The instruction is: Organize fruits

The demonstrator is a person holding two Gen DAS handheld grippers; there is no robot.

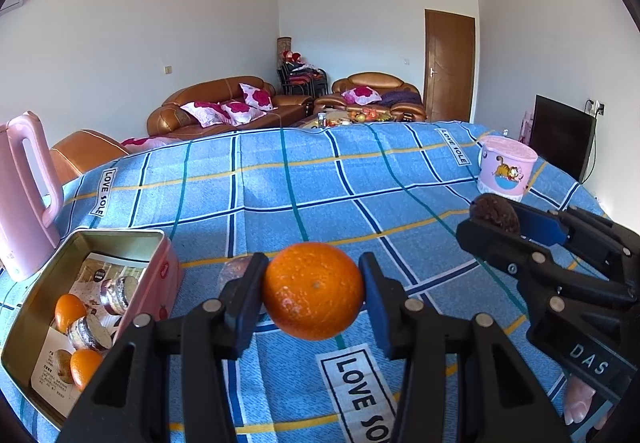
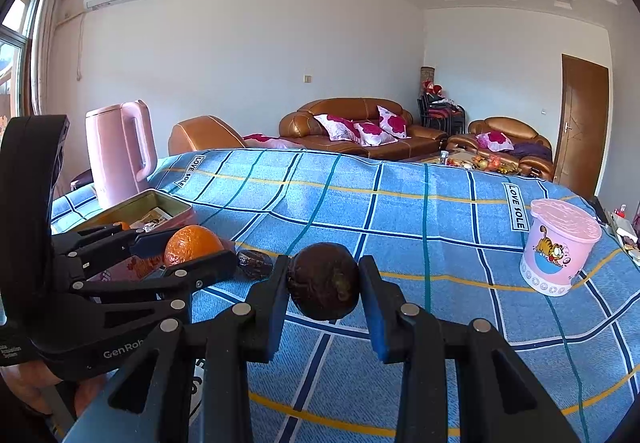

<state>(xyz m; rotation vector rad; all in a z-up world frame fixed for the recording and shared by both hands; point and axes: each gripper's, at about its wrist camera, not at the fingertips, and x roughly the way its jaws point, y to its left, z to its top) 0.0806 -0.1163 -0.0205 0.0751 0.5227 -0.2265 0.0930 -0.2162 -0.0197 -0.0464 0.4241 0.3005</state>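
Note:
My left gripper is shut on an orange, held above the blue checked cloth; the same orange shows at the left of the right wrist view. My right gripper is shut on a dark brown round fruit, which in the left wrist view is the brown fruit at the right. A pink tin lies open at the lower left with two oranges and wrapped snacks inside. A dark wrapped item lies on the cloth behind the left gripper.
A pink kettle stands behind the tin at the left. A pink lidded tub with a cartoon cat stands at the far right of the cloth. Sofas and a door lie beyond the table.

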